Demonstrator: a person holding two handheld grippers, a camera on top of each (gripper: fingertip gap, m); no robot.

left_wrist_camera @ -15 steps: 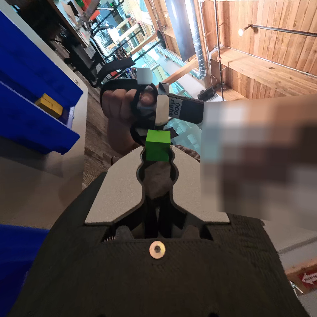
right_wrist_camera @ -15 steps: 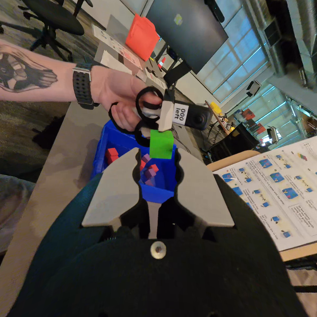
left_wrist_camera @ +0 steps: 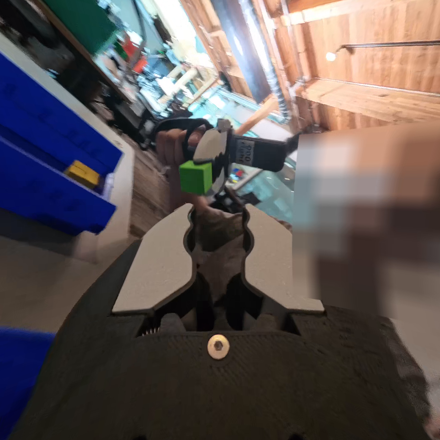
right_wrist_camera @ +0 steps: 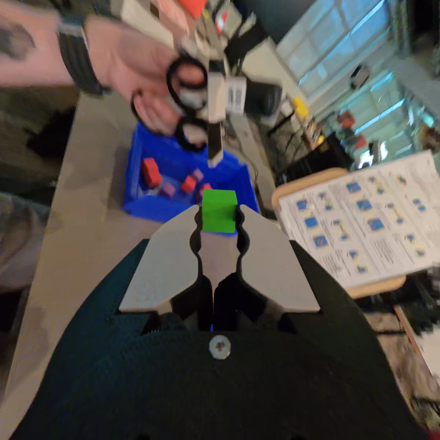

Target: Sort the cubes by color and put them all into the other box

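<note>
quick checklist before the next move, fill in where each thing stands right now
1. Right gripper clamped on the small green cube: ok.
2. Left gripper empty, fingers apart: ok.
3. Left gripper clear of the cube: ok, a gap shows in both views.
4. Open blue plastic bin of red and purple blocks on the grey table beyond the cube: ok.
5. Grip firmness: cannot tell, the pictures are blurred.

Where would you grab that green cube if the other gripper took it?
Pinch the green cube on its free far end, coming head-on toward the right gripper: flat parallel faces stick out past the fingertips that clamp its sides.
</note>
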